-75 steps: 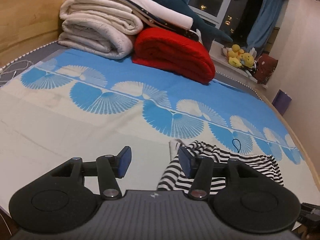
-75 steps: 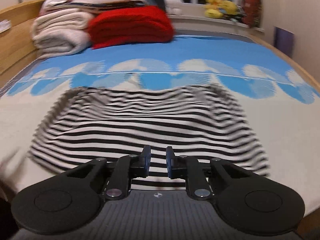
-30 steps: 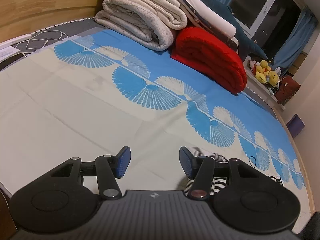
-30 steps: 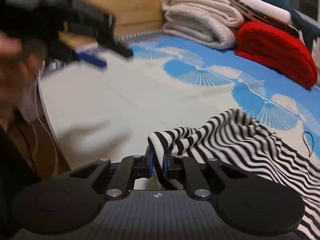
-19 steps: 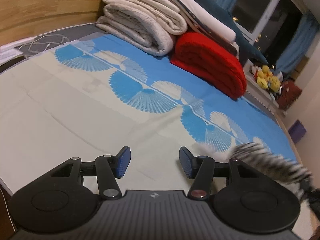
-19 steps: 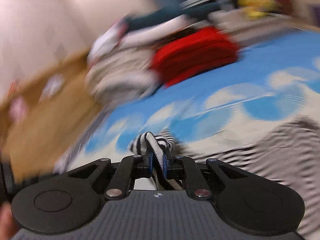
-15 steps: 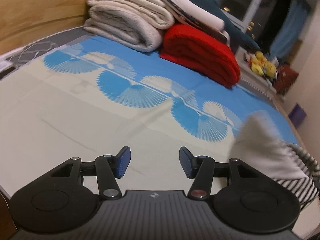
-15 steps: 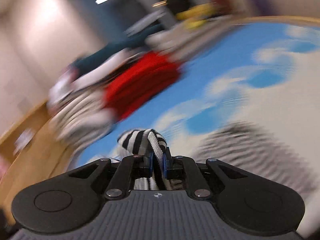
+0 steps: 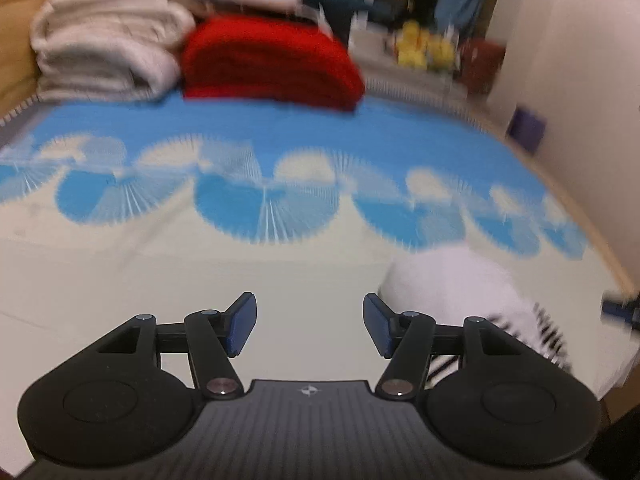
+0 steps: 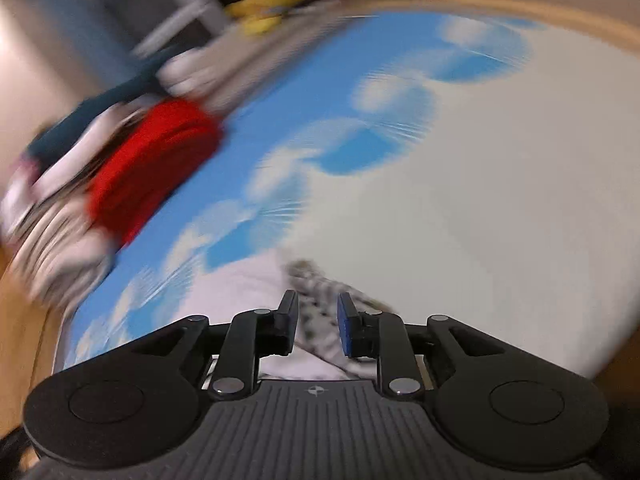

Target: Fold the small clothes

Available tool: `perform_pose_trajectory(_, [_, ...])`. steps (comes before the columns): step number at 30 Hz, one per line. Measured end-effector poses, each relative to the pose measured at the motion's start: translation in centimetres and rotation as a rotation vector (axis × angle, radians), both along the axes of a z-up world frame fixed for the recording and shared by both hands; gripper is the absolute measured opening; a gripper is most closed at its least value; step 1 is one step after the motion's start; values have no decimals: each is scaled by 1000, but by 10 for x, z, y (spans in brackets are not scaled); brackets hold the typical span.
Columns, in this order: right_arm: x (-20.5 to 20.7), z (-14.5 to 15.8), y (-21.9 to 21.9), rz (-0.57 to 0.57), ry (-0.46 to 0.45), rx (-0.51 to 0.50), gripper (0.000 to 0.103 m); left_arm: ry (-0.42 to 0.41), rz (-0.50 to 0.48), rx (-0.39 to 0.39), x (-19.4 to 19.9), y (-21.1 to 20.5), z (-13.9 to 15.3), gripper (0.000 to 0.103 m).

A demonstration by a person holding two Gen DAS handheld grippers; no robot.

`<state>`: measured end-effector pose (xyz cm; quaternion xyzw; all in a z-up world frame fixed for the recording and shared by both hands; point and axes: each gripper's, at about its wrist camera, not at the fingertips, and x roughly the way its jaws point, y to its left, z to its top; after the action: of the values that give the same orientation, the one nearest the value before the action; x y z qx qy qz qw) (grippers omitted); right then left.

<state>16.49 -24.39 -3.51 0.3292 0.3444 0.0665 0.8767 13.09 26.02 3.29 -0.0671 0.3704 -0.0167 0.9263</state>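
Note:
The black-and-white striped garment [image 9: 472, 300] lies bunched on the cream part of the bedsheet at the lower right of the left wrist view, blurred, pale side up with stripes at its near edge. My left gripper [image 9: 308, 326] is open and empty, to the left of it. In the right wrist view my right gripper [image 10: 317, 322] has its jaws parted, with the blurred striped garment [image 10: 320, 292] lying between and just beyond the fingertips; no grip on it shows.
A red folded blanket [image 9: 272, 64] and stacked cream blankets [image 9: 104, 48] lie at the bed's far end. Yellow plush toys [image 9: 424, 46] sit on the window ledge. The wall [image 9: 568, 60] and the bed's wooden edge [image 9: 600, 248] are at the right.
My right gripper was shut on the striped garment and swung it to the right; its jaws have now opened and the garment has dropped onto the sheet. The left gripper stayed open, turning right.

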Motion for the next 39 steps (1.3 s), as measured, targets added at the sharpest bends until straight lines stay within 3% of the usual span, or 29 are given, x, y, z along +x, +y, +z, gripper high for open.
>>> perform_pose_trajectory(1, [16, 4, 0, 79, -18, -22, 28, 9, -13, 10, 7, -6, -3, 64])
perform_pose_trajectory(3, [41, 2, 7, 200, -9, -45, 44, 7, -20, -24, 16, -12, -5, 65])
perform_pose_trajectory(7, [97, -16, 18, 275, 44, -110, 48, 49, -13, -123, 37, -22, -15, 64])
perform_pose_trajectory(11, [142, -55, 28, 318, 149, 33, 48, 101, -3, -179, 55, -36, -24, 64])
perform_pose_trajectory(14, [149, -72, 35, 328, 225, 145, 49, 156, -3, -218, 65, -52, -34, 66])
perform_pose_trajectory(16, [150, -70, 39, 334, 226, 205, 37, 187, -20, -232, 71, -64, -41, 72])
perform_pose_trajectory(17, [148, -60, 38, 334, 182, 199, 16, 200, -31, -234, 73, -70, -44, 74])
perform_pose_trajectory(18, [147, -50, 36, 323, 127, 204, 10, 214, -50, -234, 76, -78, -47, 75])
perform_pose_trajectory(20, [142, -31, 17, 306, 3, 316, 9, 239, -100, -239, 78, -93, -53, 75])
perform_pose_trajectory(21, [139, -28, 9, 285, -10, 316, 9, 252, -123, -242, 80, -99, -56, 76])
perform_pose_trajectory(24, [141, -48, -2, 181, 172, 111, 9, 318, -186, -234, 84, -120, -71, 81])
perform_pose_trajectory(26, [144, -66, -4, 162, 276, 80, 9, 371, -211, -211, 86, -133, -83, 81])
perform_pose_trajectory(29, [139, -61, -5, 176, 224, 121, 19, 462, -230, -121, 86, -148, -103, 85])
perform_pose_trajectory(31, [130, -53, -10, 173, 188, 155, 32, 485, -224, -78, 84, -150, -112, 87])
perform_pose_trajectory(32, [126, -50, -15, 181, 175, 179, 45, 489, -220, -81, 85, -149, -114, 87])
perform_pose_trajectory(33, [121, -49, -20, 200, 166, 193, 50, 490, -215, -96, 84, -145, -113, 87])
perform_pose_trajectory(36, [113, -49, -9, 318, 185, 140, 54, 471, -203, -119, 83, -135, -107, 87])
perform_pose_trajectory(39, [101, -56, 10, 452, 226, 15, 56, 445, -178, -141, 80, -126, -102, 87])
